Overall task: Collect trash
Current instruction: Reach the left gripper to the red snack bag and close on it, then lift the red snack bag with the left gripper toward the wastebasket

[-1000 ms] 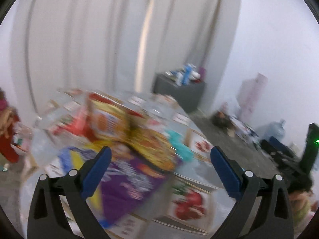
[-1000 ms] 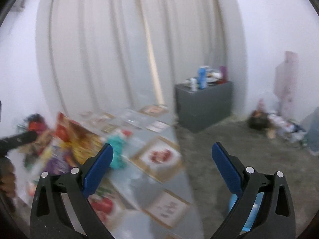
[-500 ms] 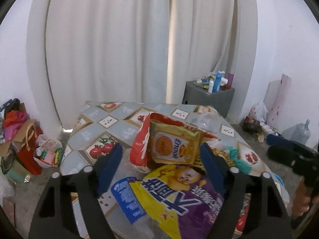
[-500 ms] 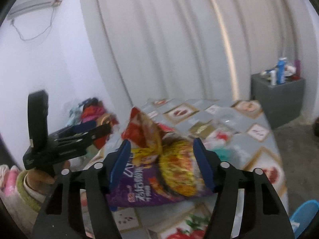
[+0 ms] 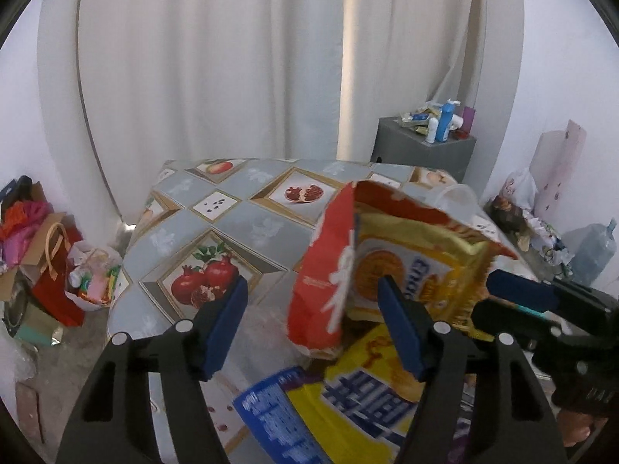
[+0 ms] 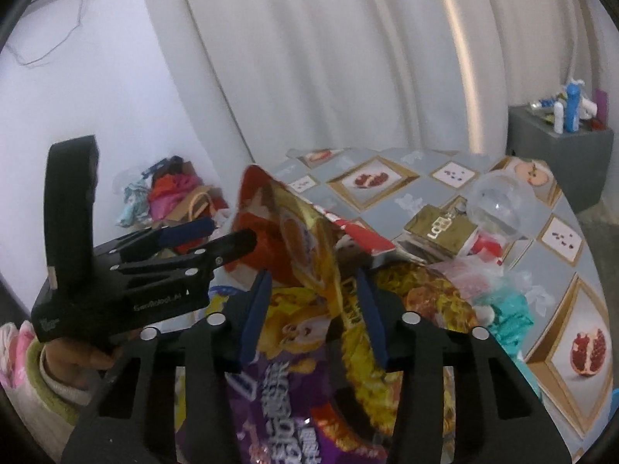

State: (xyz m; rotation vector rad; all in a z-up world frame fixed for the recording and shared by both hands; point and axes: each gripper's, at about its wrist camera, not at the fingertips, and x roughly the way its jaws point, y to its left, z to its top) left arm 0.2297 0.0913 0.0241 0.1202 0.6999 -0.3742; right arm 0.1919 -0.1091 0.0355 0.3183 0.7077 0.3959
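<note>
Left wrist view alone shows the floor clutter left of the table (image 5: 247,228): a red bag (image 5: 58,290) and a white bag of bottles (image 5: 94,274); also a water jug (image 5: 594,247) at far right. Right wrist view alone shows a gold box (image 6: 441,228), a clear dome lid (image 6: 499,205) and teal wrapping (image 6: 506,317) on the table, plus the sleeve (image 6: 46,379) of the hand (image 6: 89,355) carrying the left gripper (image 6: 228,237). Trash pile sits on the near table edge: red-and-gold bag (image 5: 387,266) standing upright, purple bag (image 6: 278,394) flat beneath it. Left gripper (image 5: 313,328) pitched down, jaws closing, roughly two-thirds apart; the red bag's left edge lies between them, pads not seen pressing. Right gripper (image 6: 313,313) pitched down, jaws closing, under half apart, astride the upright bag's lower gold edge; contact cannot be told.
</note>
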